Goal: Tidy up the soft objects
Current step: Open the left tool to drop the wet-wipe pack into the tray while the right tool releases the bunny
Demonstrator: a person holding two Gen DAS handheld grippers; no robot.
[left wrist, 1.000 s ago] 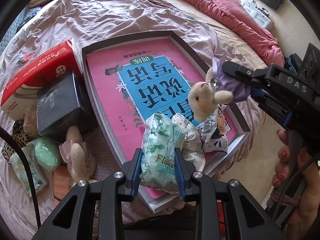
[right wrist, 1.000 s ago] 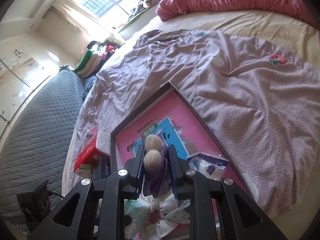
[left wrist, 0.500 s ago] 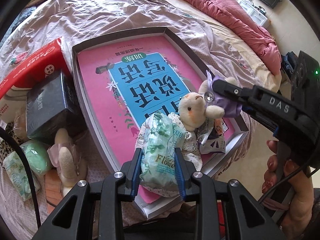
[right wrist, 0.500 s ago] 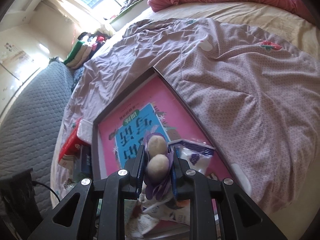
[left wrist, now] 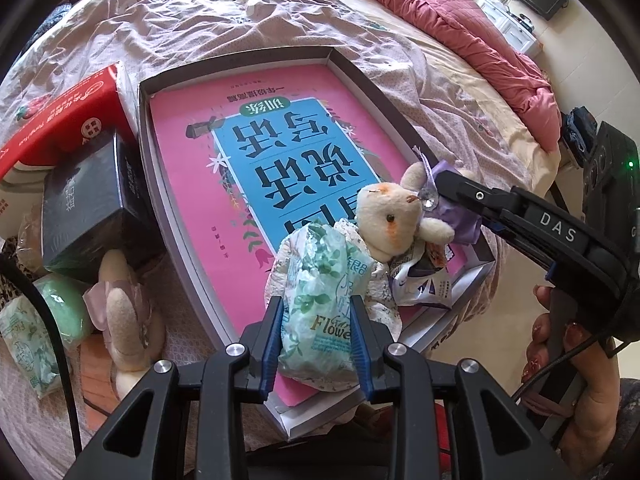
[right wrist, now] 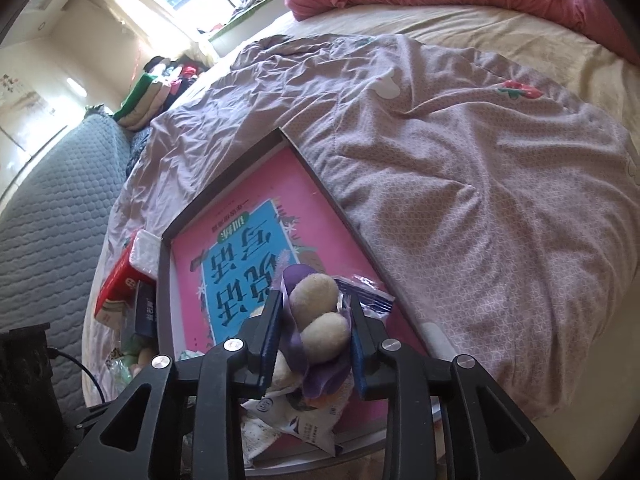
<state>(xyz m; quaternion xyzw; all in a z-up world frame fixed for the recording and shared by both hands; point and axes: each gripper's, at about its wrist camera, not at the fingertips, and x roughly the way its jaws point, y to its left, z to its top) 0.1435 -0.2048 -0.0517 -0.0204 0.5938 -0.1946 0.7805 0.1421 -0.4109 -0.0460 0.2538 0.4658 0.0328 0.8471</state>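
Observation:
My left gripper (left wrist: 316, 304) is shut on a pale green flower-print tissue packet (left wrist: 320, 280), held over the near corner of a grey tray (left wrist: 240, 56) whose floor is a pink book cover (left wrist: 192, 168). A cream plush toy in a purple dress (left wrist: 388, 220) lies on the packets (left wrist: 424, 284) piled in that corner. My right gripper (right wrist: 316, 300) straddles the plush toy's feet (right wrist: 322, 332). Its jaws are opening, and the toy sits loose between the pads. In the left wrist view the right gripper (left wrist: 444, 184) reaches in from the right.
Left of the tray lie a red tissue box (left wrist: 60, 124), a black box (left wrist: 84, 216), a beige plush toy (left wrist: 120, 312) and green packets (left wrist: 64, 308). A wrinkled mauve sheet (right wrist: 460, 184) covers the bed. A pink duvet (left wrist: 460, 20) lies at the far side. A person's hand (left wrist: 560, 340) holds the right gripper.
The right gripper came down with the plush toy onto the packets in the tray's near corner, and its jaws have widened. The left gripper kept still with its packet.

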